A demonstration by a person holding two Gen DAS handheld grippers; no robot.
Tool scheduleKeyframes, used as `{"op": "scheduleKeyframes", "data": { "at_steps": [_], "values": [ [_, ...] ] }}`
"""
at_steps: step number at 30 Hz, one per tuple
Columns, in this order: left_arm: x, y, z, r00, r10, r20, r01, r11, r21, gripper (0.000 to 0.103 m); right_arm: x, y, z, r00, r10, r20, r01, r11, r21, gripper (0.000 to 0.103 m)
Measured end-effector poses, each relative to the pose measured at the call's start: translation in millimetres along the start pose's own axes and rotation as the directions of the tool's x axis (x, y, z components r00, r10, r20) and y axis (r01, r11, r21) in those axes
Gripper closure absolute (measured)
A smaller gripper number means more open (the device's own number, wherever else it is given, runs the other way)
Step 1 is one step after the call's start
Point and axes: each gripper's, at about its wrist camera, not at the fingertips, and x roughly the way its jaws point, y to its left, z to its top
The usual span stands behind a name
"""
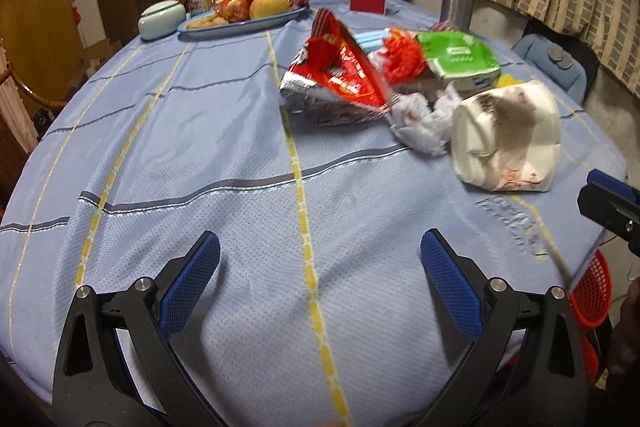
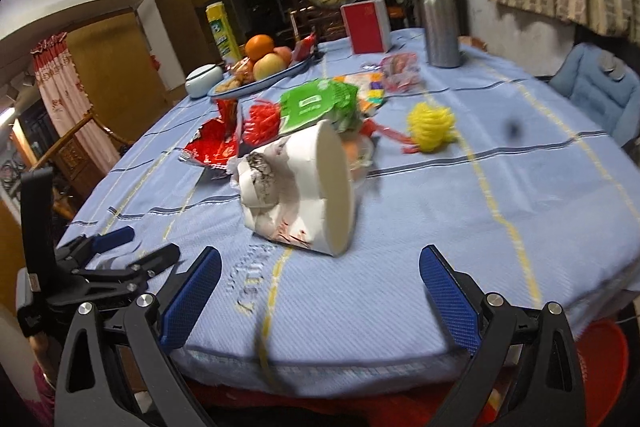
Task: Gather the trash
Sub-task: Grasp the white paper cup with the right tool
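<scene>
The crushed, stained white paper cup lies tipped on the blue-clothed table just before the right gripper, looking light, soft and best pinched at its rim, both that and the left gripper gaping empty, with blur obscuring the wrappers behind the cup.
</scene>
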Motion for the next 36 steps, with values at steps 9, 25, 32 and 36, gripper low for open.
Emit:
{"op": "scheduleKeyframes", "data": {
  "at_steps": [9,25,32,36],
  "values": [
    [1.5,3.4,1.1,0.999,-0.045,-0.013,0.045,0.998,-0.043,0.007,31.2,22.8,18.8,0.999,0.045,-0.003,-0.045,0.998,-0.054,0.006],
    [3.4,5.2,4.7,0.998,-0.054,-0.023,0.054,0.998,-0.040,0.007,39.0,5.3,24.2,0.998,0.046,0.031,-0.046,0.999,-0.020,0.077],
    [9.3,11.4,18.8,0.991,-0.103,-0.089,0.101,0.994,-0.031,0.007,15.6,-28.3,14.3,0.995,0.068,0.074,-0.072,0.996,0.051,0.089],
    [14.0,22.3,46.7,0.989,-0.123,-0.087,0.117,0.991,-0.073,0.007,17.0,-37.1,12.7,0.994,0.080,0.072,-0.085,0.994,0.066,0.089]
  ]
}}
